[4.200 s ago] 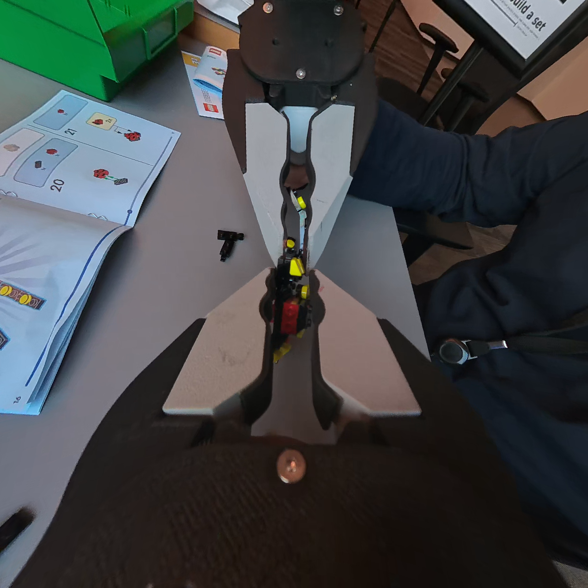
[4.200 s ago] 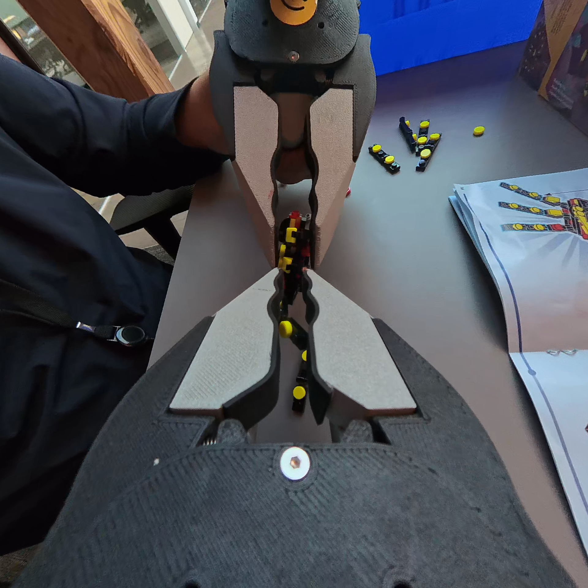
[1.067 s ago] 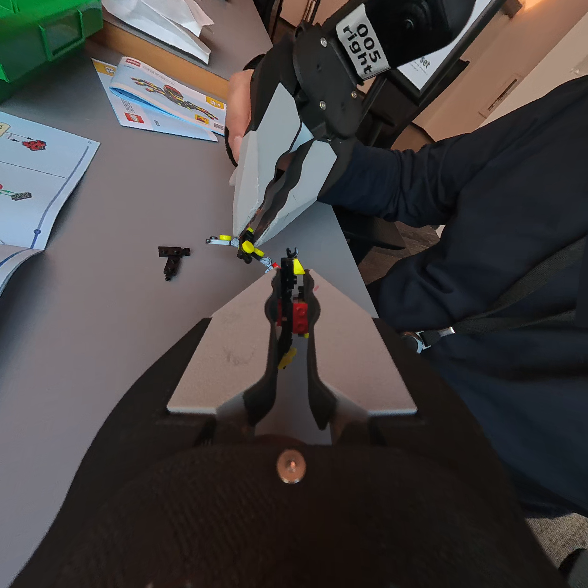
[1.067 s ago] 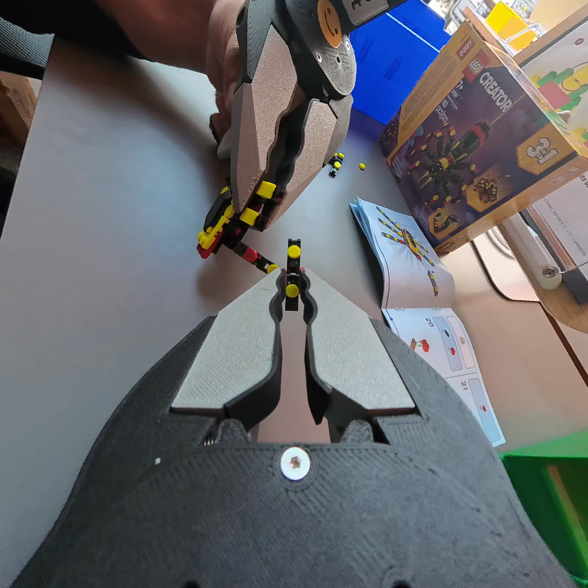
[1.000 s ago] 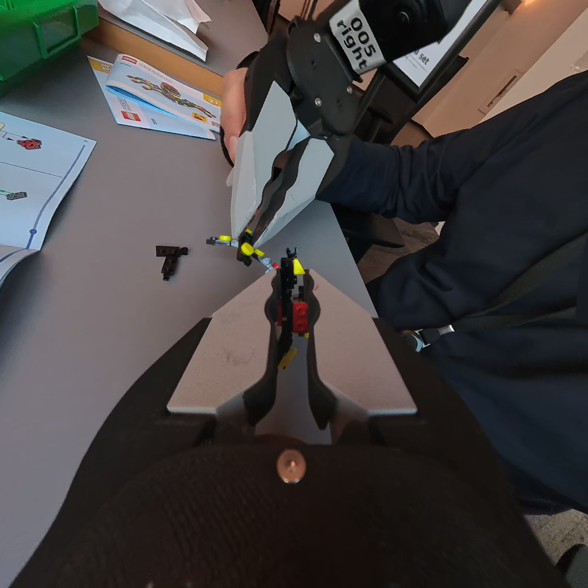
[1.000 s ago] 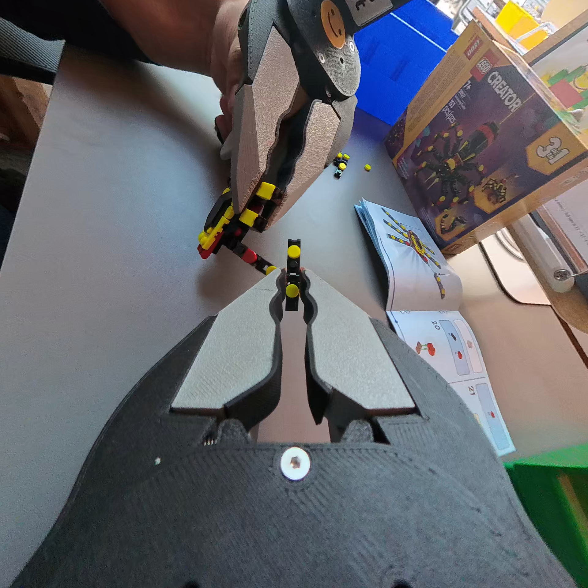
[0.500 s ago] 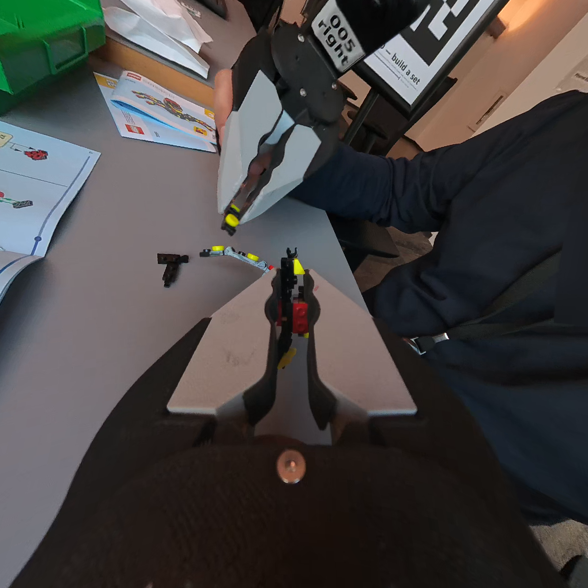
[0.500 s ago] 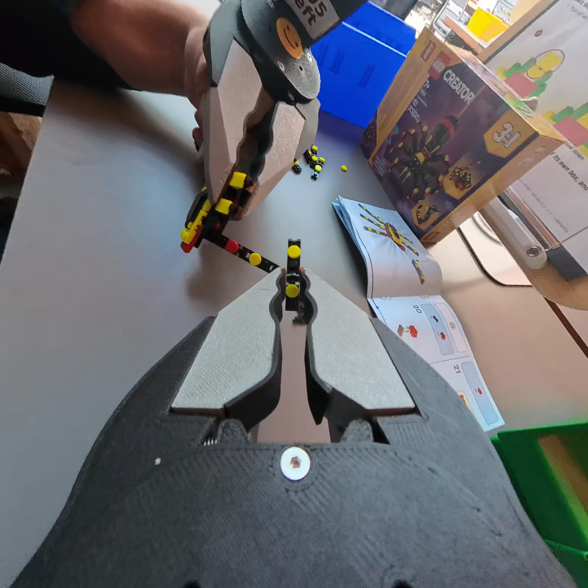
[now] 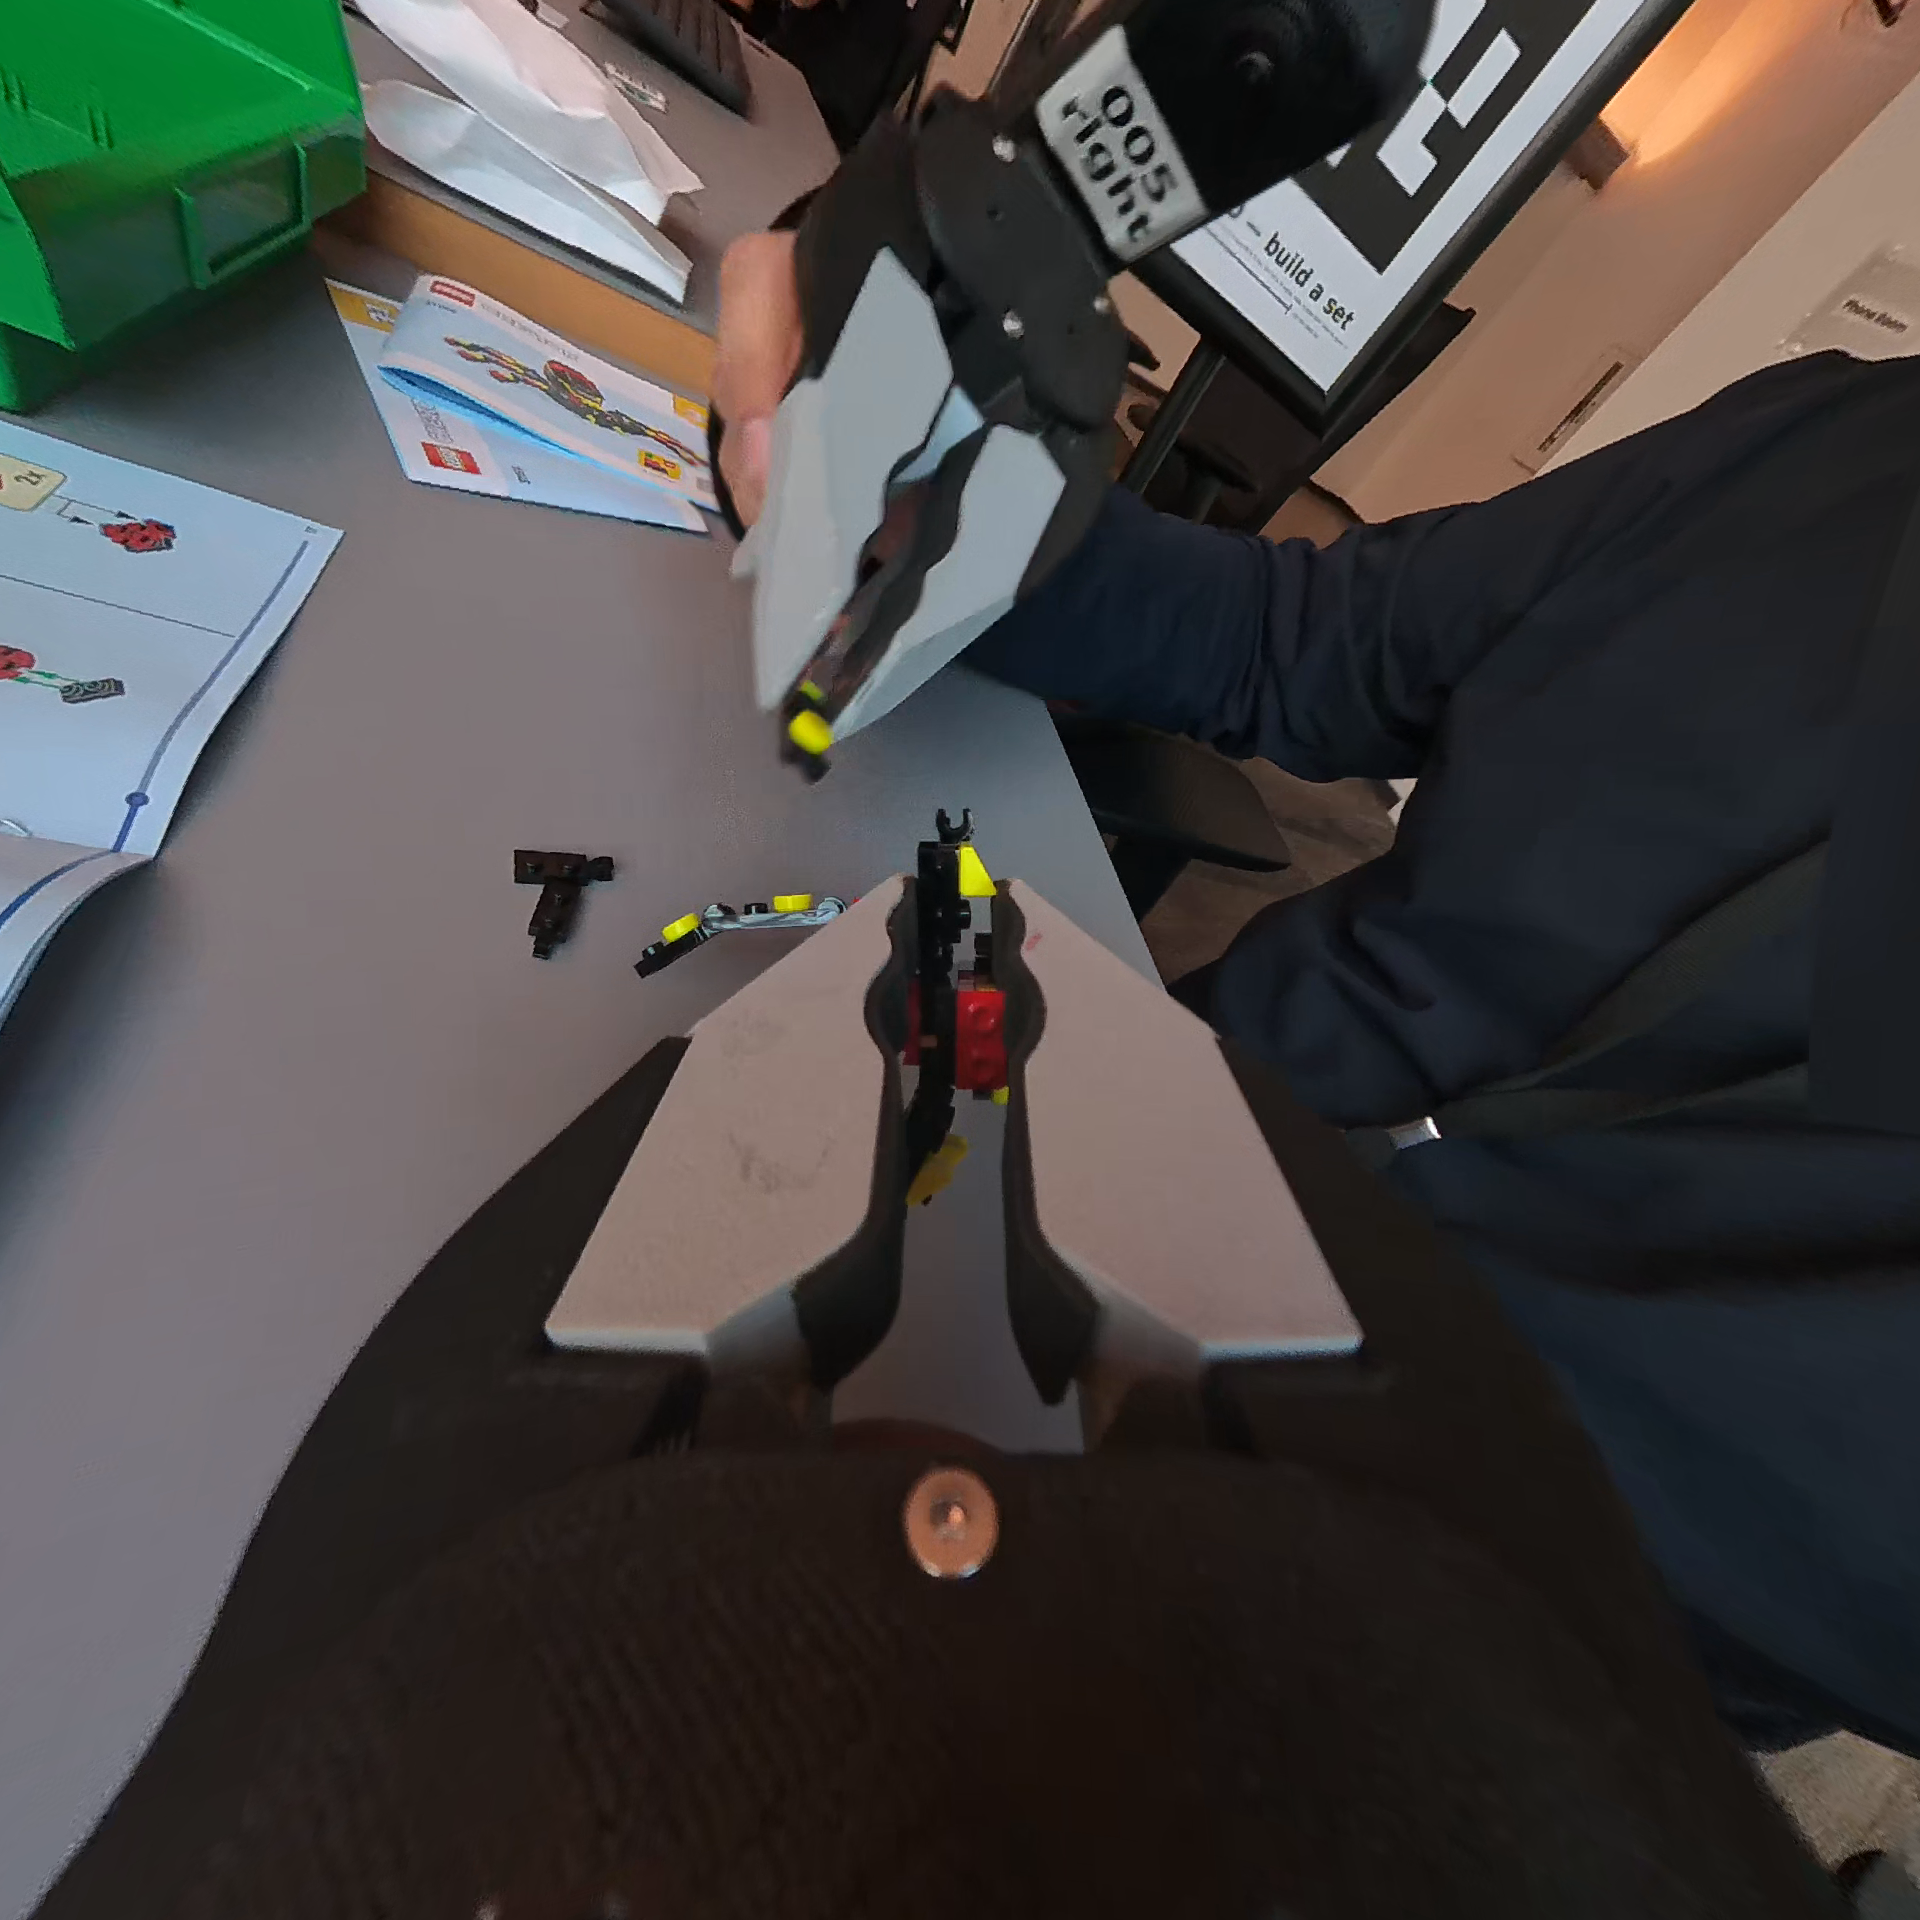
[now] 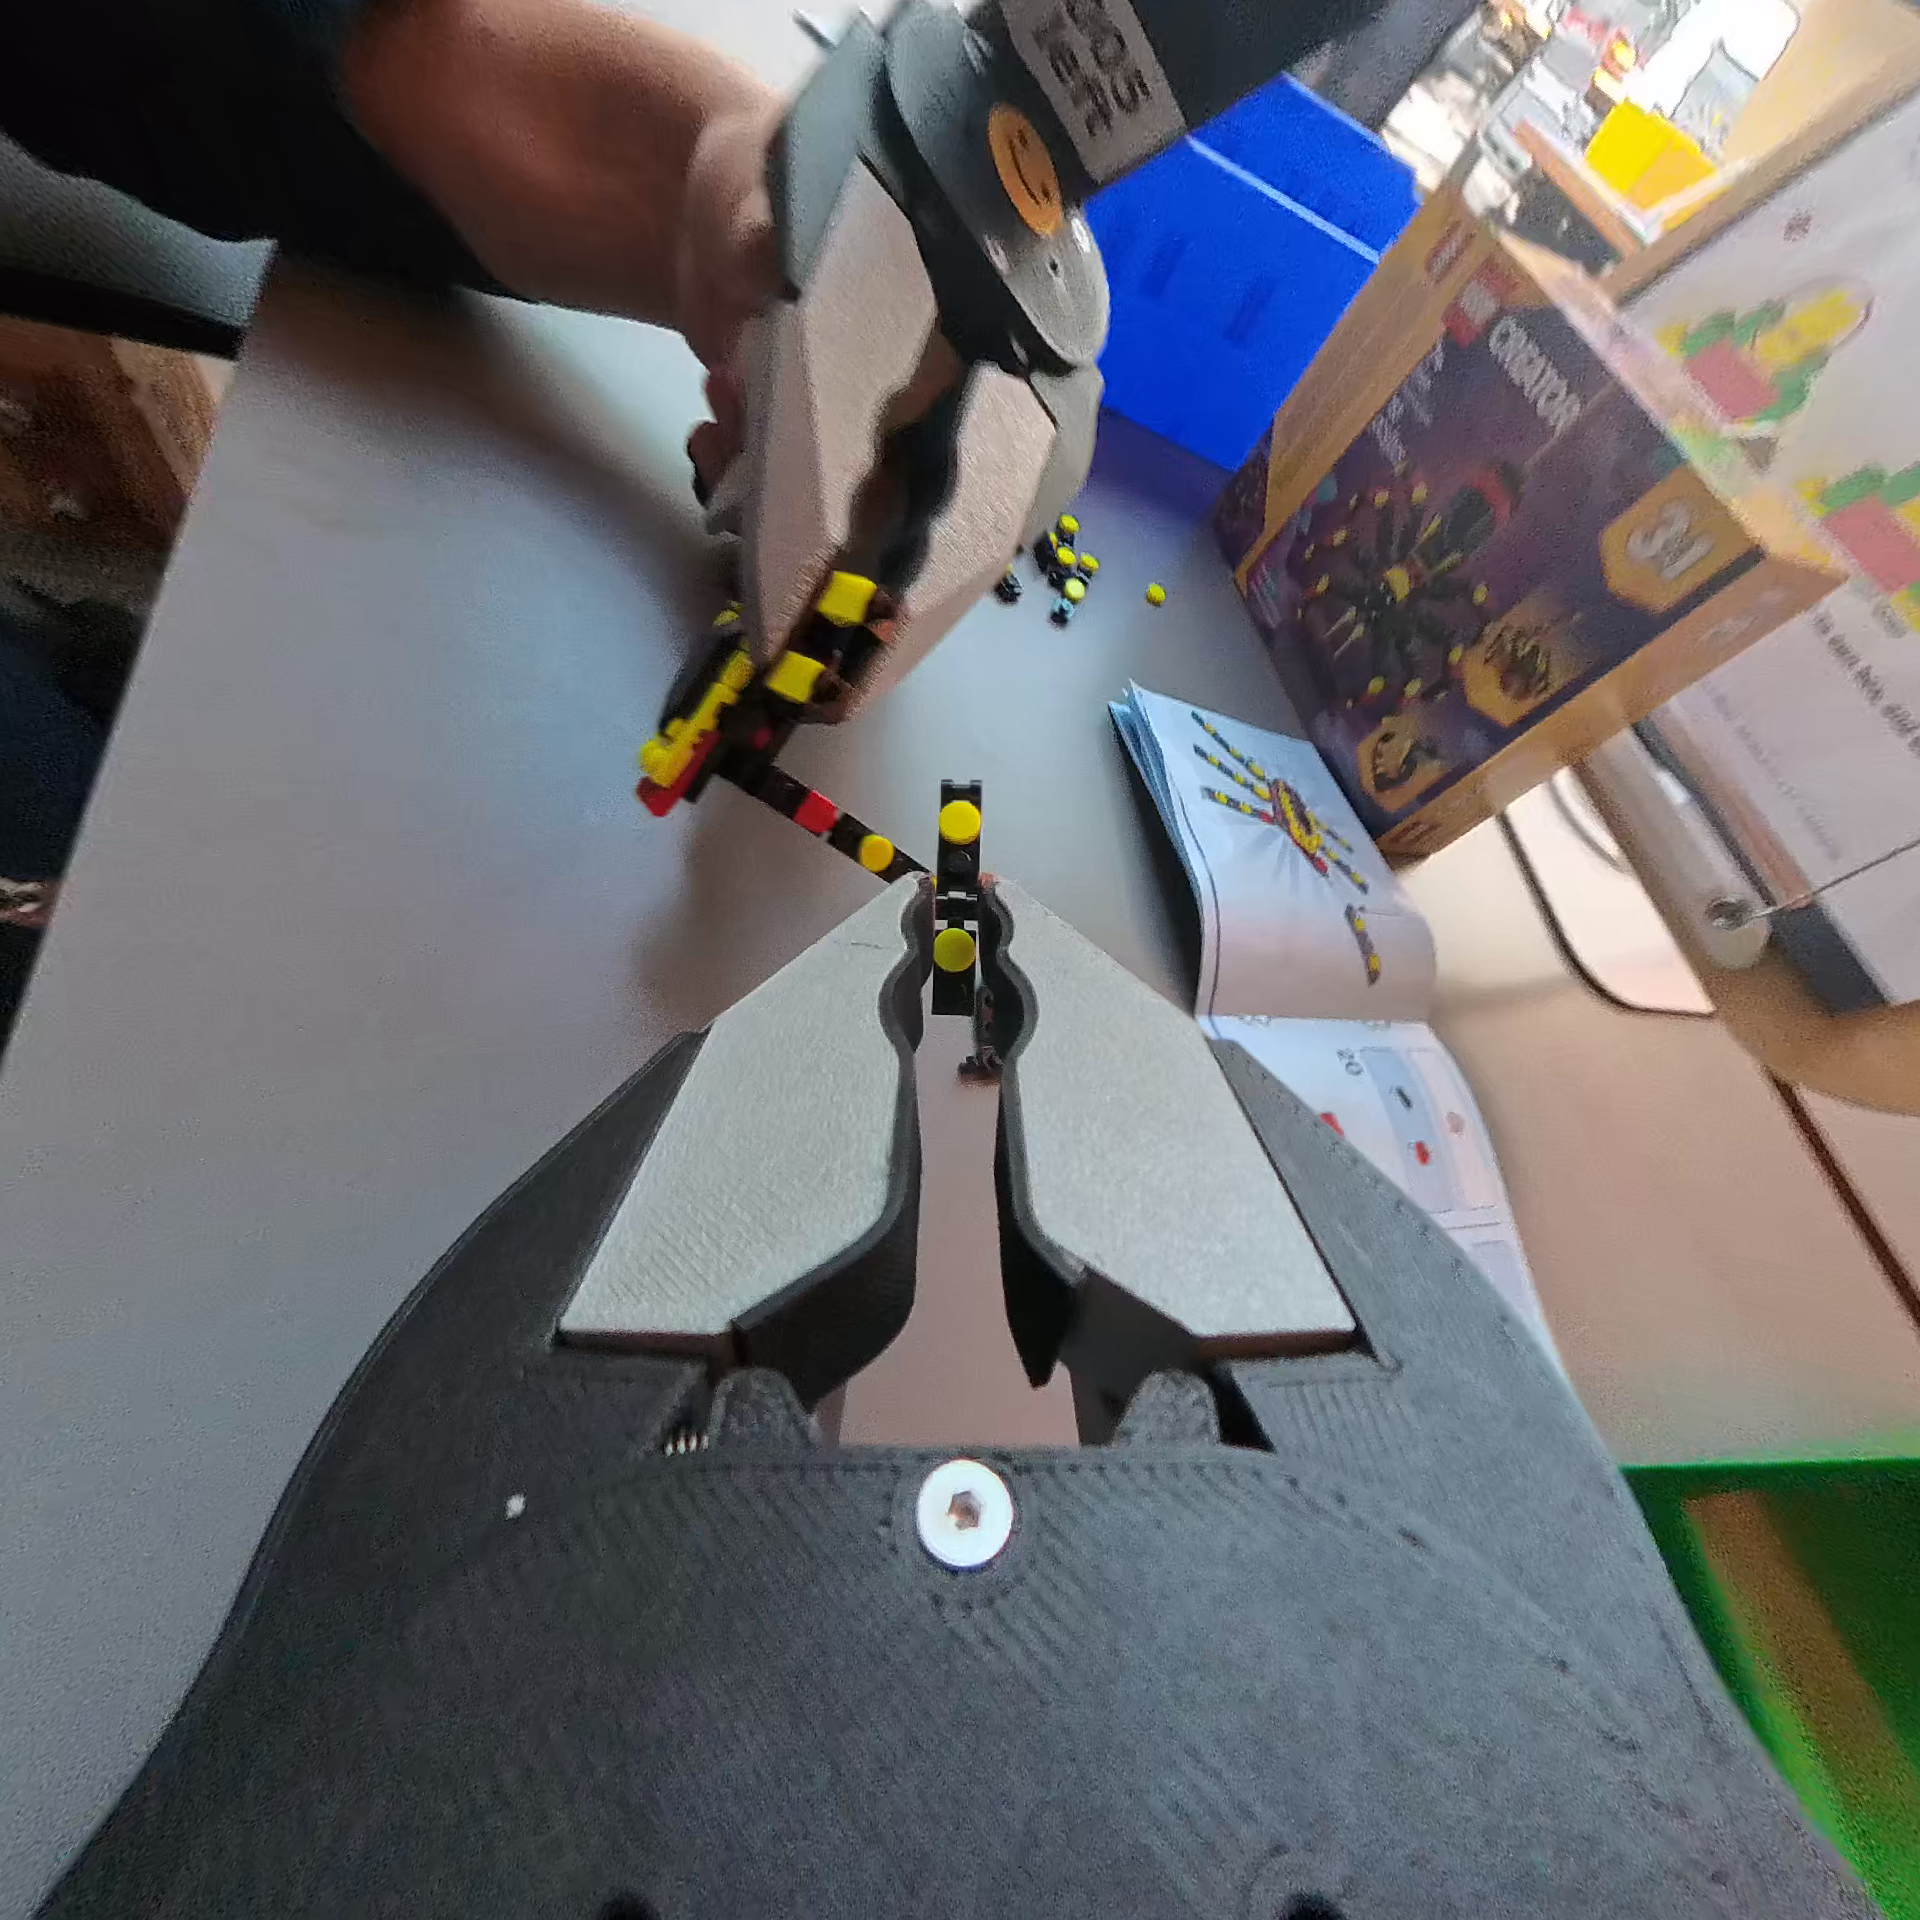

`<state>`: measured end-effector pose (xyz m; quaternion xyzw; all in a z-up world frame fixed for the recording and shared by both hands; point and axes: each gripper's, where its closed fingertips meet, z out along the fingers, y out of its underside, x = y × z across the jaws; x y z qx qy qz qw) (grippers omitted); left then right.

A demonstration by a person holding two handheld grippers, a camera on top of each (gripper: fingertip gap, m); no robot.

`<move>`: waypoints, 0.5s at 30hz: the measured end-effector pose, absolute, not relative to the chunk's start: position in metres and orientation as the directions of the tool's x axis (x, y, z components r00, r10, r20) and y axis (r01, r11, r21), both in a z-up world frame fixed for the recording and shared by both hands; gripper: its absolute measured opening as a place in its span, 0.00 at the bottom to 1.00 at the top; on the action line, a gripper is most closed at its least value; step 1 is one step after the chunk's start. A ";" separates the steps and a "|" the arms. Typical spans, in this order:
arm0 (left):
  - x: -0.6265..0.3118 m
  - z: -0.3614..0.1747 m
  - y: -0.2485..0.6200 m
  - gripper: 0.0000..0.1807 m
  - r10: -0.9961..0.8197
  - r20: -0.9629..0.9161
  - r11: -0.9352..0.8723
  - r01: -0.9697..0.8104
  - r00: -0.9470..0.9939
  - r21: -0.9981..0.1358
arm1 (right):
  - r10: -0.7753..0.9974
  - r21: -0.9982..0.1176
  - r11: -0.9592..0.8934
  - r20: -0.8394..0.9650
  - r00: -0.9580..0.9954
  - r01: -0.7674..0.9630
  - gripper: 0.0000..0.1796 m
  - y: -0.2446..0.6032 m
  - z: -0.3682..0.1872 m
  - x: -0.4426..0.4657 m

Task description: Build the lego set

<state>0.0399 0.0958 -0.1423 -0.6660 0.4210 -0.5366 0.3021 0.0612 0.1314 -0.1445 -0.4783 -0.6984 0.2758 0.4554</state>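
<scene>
My left gripper (image 9: 951, 883) is shut on the black, red and yellow lego body (image 9: 961, 1023). One thin leg with yellow studs (image 9: 743, 920) sticks out from the body to the left, above the grey table (image 9: 364, 1039). My right gripper (image 10: 954, 881) is shut on a short black leg piece with yellow studs (image 10: 956, 821). In the left wrist view the right gripper (image 9: 805, 717) hangs above and beyond the body, apart from it. In the right wrist view the left gripper (image 10: 821, 644) holds the body (image 10: 727, 717), whose leg (image 10: 821, 816) reaches towards my fingertips.
A small black piece (image 9: 556, 894) lies on the table. An open instruction booklet (image 9: 125, 623), a second booklet (image 9: 540, 416) and a green bin (image 9: 156, 156) are at the left. The lego box (image 10: 1507, 540), a blue bin (image 10: 1226, 281) and loose pieces (image 10: 1060, 571) lie beyond. A person's dark sleeve (image 9: 1455, 675) fills the right. The gap from one gripper's tips to the other's is roughly 5 centimeters.
The grippers were tip to tip 4 seconds ago and have since drawn apart. One leg stays on the body. The right gripper has lifted away, still holding the short leg piece.
</scene>
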 end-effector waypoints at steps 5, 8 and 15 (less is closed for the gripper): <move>0.043 -0.151 0.093 0.05 -0.857 0.511 -0.508 -0.271 0.065 -0.818 | 0.763 -0.614 0.638 0.585 -0.275 0.464 0.03 0.114 -0.132 0.069; 0.044 -0.155 0.092 0.05 -0.840 0.539 -0.533 -0.280 0.061 -0.798 | 0.643 -0.457 0.751 0.670 -0.371 0.476 0.03 0.105 -0.131 0.068; 0.048 -0.153 0.090 0.05 -0.829 0.556 -0.550 -0.287 0.068 -0.785 | 0.420 -0.141 0.855 0.753 -0.506 0.499 0.03 0.100 -0.134 0.068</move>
